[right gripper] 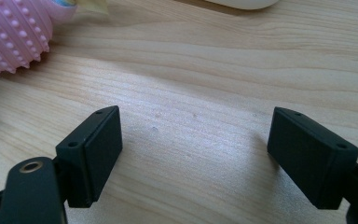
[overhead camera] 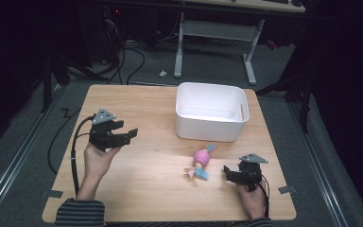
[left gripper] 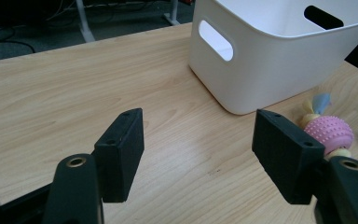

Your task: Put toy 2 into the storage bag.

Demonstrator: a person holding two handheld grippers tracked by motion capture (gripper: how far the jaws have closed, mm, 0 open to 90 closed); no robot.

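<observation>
Lower right of the high view: right gripper (overhead camera: 227, 172), jaws spread wide over bare tabletop (overhead camera: 151, 189), gripping nothing. Just left of it, pink toy (overhead camera: 201, 161), lying loose, untouched. Left of frame: left gripper (overhead camera: 131, 134), jaws likewise wide apart and empty, pointing toward the toy. Beyond the toy, upper centre: white bin (overhead camera: 211, 126).

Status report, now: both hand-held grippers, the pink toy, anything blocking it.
Left hand-held gripper open, empty. Right hand-held gripper open, empty, beside the pink toy. Toy on table, in front of white bin. Nothing between.
</observation>
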